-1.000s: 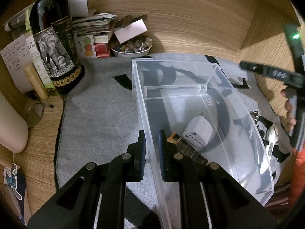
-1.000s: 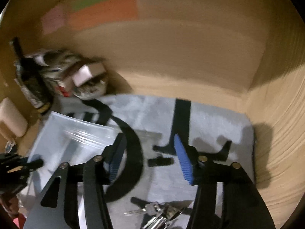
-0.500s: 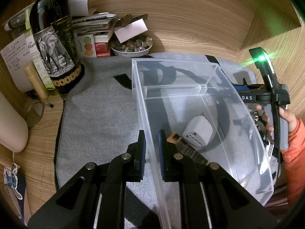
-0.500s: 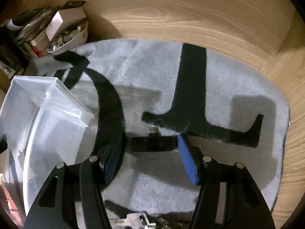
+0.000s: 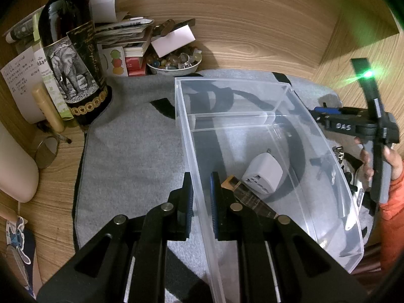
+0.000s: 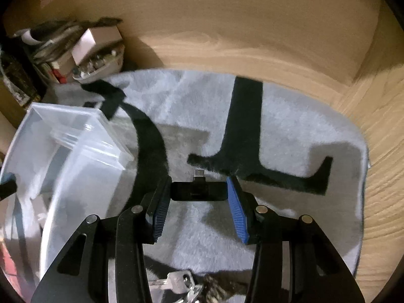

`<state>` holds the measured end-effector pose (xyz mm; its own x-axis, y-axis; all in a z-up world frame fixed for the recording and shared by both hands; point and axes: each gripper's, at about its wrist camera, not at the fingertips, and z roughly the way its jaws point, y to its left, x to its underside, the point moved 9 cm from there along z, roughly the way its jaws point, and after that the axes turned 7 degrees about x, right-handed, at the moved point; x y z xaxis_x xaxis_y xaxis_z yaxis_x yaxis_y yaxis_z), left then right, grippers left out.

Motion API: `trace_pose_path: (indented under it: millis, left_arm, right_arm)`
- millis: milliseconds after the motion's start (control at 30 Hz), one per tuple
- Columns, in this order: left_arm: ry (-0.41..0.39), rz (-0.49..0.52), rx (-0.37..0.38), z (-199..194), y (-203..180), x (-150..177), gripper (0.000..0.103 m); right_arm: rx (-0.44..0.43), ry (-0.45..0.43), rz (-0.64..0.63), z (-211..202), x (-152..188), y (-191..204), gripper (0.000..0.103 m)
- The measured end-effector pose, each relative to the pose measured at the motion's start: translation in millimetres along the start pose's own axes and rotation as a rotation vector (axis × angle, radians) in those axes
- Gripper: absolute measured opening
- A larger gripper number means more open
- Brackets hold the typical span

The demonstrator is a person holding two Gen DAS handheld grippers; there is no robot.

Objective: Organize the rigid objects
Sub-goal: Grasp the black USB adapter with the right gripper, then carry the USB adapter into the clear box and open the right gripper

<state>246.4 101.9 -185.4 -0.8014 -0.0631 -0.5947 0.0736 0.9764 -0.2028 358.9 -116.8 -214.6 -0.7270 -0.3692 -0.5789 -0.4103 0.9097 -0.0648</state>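
Note:
A clear plastic bin (image 5: pixel 252 116) stands on the grey mat (image 5: pixel 133 151). My left gripper (image 5: pixel 201 179) is shut on the bin's near-left wall, one pad outside and one inside. A white travel adapter (image 5: pixel 262 176) and a dark flat item with a gold end (image 5: pixel 242 193) lie in the bin. To the right of the bin (image 6: pixel 75 151), my right gripper (image 6: pixel 199 184) points down at the mat; its jaws are closing on a small black plug-in adapter (image 6: pixel 198 191), and both blue pads touch its ends. A hand (image 5: pixel 391 159) holds that gripper.
A bunch of keys (image 6: pixel 176 284) lies on the mat just below the right gripper. A dark wine bottle (image 5: pixel 73 58), stacked papers and a bowl of stones (image 5: pixel 174 61) crowd the back left. Wooden walls close the back and right.
The right gripper has sunk toward the mat and its jaws have narrowed onto the black adapter, which before lay free ahead of them. The left gripper and the bin have not moved.

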Motion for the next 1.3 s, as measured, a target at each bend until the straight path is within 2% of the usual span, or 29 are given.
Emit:
trace_pose_path:
  millis: [300, 500, 667, 967, 1300]
  left_arm:
    - [0.002, -0.004, 0.002, 0, 1, 0, 0.012]
    - [0.002, -0.004, 0.002, 0, 1, -1, 0.012]
    - [0.003, -0.002, 0.003, 0, 1, -1, 0.012]
    - [0.003, 0.003, 0.0, 1, 1, -1, 0.012]
    - [0.002, 0.003, 0.0, 1, 0, -1, 0.012]
  right_arm:
    - [-0.016, -0.157, -0.002, -58, -29, 11, 0.041]
    - [-0.056, -0.256, -0.04, -92, -44, 41, 0.041]
    - [-0.101, -0.289, -0.109, -114, -39, 74, 0.041]
    - [-0.148, -0.223, -0.246, -103, -9, 127, 0.041]
    - [-0.14, -0.087, -0.377, -76, 29, 149, 0.041]
